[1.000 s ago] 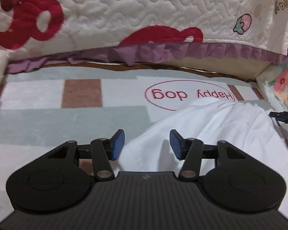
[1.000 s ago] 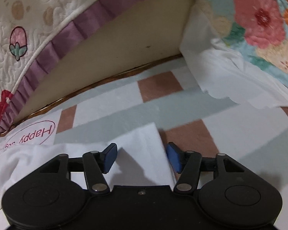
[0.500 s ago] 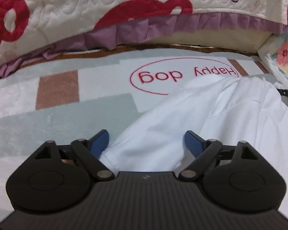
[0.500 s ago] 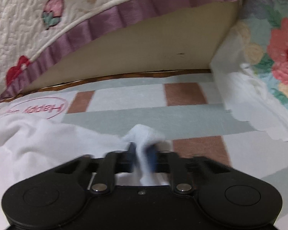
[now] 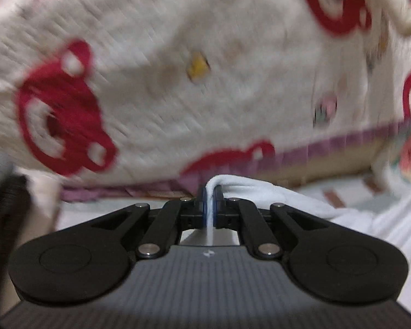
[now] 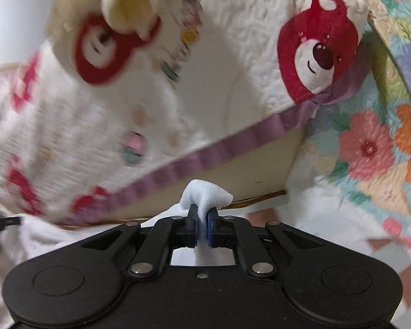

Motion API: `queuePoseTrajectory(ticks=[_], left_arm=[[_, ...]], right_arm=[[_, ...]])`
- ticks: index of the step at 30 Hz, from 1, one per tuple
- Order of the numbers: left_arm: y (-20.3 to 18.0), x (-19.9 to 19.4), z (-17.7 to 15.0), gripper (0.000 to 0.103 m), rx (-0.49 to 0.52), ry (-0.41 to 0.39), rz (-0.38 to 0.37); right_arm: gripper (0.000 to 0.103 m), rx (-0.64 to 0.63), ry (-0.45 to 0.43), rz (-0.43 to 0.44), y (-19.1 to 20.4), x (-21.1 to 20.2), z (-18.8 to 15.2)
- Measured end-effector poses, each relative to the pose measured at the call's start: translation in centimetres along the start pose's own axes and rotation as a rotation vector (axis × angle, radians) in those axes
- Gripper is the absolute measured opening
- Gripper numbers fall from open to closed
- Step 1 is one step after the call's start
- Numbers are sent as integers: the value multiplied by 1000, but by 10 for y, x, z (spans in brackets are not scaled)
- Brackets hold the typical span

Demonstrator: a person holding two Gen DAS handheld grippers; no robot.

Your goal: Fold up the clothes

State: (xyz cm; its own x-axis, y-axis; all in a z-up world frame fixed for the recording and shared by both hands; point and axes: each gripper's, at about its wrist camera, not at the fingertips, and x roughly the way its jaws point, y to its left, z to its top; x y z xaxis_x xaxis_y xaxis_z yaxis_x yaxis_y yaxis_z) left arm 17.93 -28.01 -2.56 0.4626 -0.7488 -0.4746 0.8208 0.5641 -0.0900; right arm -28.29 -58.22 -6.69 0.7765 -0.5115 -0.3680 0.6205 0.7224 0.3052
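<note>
The white soft cotton garment (image 5: 276,194) is gathered in two places, and both views are blurred by motion. In the left wrist view the black left gripper (image 5: 211,205) has its jaws pressed together on a thin fold of the cloth: a rounded lip rises just above the blue pads (image 5: 204,205) and a narrow strip hangs down behind them. From there the fabric runs off to the right in smooth, rounded folds and spreads toward the right edge of the pale grey-green rug with brown squares (image 5: 370,183), where it seems to rest on the rug.

In the right wrist view the black right gripper (image 6: 204,230) is likewise clamped on the garment (image 6: 205,194): a crumpled, pointed tuft stands up above the blue pads (image 6: 209,229), and more white cloth trails down and away to the left, low over the rug (image 6: 263,215).

Behind the rug's far edge hangs a cream quilted bedspread with red bear faces (image 6: 317,52) and a purple ruffled trim (image 6: 219,150); a floral quilt in pink, orange and green (image 6: 370,148) lies along the rug's right side
</note>
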Motion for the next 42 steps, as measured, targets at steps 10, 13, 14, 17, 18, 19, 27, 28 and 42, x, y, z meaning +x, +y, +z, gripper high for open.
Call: queuePoseTrajectory(ticks=[10,13,14,17,18,19,27,28,42], left_arm=[[50,-59,-102,3,-129,207,118],[59,-61,-118,3,-152,220,121],[59,-59,-119,3,-150,220,118],[61,-55,-122,3,-144,219,111],[62,-53,-123,3,-142,219,108],[63,-52,-124,3,-140,219,106],[68,-43,-131,3,-128,215,86],[68,-44,-132,3,-124,212,85],[64,-34,-121,3,-76,167,75]], right_arm=[[8,-63,480,131,28,-26,-63],[16,-80,547,143,37,-20,-68],[21,-85,570,147,40,-18,-70],[45,-58,542,135,43,-10,-59],[50,-43,500,119,40,-4,-50],[51,-66,490,100,36,7,-46],[45,-90,638,-64,-16,82,-75],[45,-72,652,-63,-20,85,-82],[2,-341,462,-83,27,128,-56]])
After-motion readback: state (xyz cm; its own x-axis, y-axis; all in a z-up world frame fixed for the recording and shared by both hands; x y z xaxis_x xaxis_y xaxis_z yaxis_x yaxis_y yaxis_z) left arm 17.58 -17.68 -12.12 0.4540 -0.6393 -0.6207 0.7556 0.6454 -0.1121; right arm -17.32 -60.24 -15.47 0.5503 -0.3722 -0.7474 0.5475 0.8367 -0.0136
